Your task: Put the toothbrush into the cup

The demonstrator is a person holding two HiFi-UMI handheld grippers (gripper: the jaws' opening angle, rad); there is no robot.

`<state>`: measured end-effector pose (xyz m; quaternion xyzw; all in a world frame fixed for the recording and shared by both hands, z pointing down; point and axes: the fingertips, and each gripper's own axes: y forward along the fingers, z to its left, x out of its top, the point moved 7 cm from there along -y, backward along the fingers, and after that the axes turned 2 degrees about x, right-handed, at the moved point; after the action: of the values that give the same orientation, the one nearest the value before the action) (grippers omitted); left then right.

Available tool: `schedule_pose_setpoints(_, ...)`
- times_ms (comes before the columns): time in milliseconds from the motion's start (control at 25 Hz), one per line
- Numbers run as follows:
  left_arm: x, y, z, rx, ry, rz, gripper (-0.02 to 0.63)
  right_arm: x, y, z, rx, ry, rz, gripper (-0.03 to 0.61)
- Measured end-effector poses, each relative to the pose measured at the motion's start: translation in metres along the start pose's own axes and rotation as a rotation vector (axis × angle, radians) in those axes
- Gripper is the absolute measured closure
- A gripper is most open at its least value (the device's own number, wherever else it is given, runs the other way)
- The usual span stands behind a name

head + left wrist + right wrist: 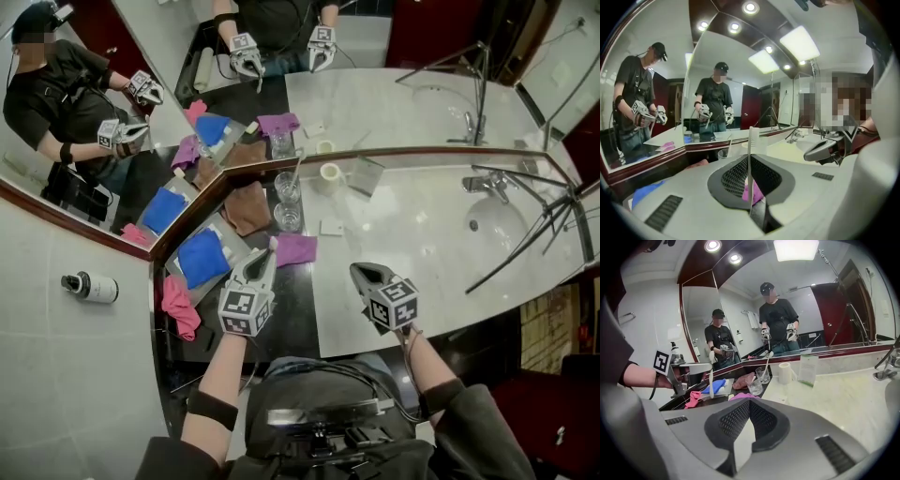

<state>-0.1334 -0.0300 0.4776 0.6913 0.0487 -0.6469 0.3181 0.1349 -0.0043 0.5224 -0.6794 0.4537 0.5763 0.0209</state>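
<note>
The left gripper [271, 247] and right gripper [358, 270] are pale grey shells with dark mesh jaw pads. Behind each sits a cube [246, 311] of black-and-white square markers. Further back come a black wristband [212, 410] and a dark sleeve [480, 433].

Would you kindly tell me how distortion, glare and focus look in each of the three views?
Head view: fisheye bends the counter edge, and the corner mirrors double the scene. Left gripper view: ceiling spotlights flare, yet the toothbrush is sharp. Right gripper view: dark vignetted corners, blown-out ceiling panel.
</note>
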Motion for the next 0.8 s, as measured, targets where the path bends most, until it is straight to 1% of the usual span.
schedule_pose_setpoints(280, 0.039, 0.056, 0.021, -0.02, 0.049, -0.049, 0.594, 0.011, 0.038, 0.024, 0.1, -0.051, 0.031, 0.558)
schedule_pose_setpoints(480, 0.06, 0.089, 0.032, -0.051, 0.059, -0.073, 0.594, 0.019, 0.067, 0.032, 0.15, -0.069, 0.05, 0.558)
schedule_pose_setpoints(680, 0.064, 0.117, 0.047, -0.053, 0.062, -0.083, 0.594, 0.027, 0.09, 0.035, 0.198, -0.086, 0.068, 0.558)
schedule_pose_setpoints(800, 0.058, 0.134, 0.053, -0.058, 0.036, -0.078, 0.594, 0.029, 0.103, 0.031, 0.211, -0.086, 0.077, 0.558)
